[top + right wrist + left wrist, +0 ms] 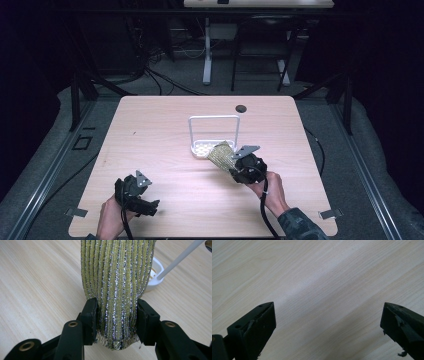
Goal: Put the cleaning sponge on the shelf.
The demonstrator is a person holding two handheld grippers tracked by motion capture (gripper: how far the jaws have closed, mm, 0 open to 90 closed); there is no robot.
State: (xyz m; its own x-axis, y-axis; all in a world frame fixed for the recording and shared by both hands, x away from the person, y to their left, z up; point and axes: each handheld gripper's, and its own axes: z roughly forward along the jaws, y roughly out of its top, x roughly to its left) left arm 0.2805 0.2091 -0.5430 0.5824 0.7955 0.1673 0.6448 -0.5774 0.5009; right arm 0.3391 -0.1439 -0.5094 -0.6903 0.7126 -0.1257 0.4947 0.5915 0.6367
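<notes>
Left hand (111, 216) holds left gripper (145, 206) low at near-left, jaws spread wide with bare surface between them in the left gripper view. Right hand (272, 192) holds right gripper (117, 315) angled forward-left near centre, jaws clamped on a ribbed sparkly cloth (117, 277). Right sleeve (300, 225) visible at bottom edge.
</notes>
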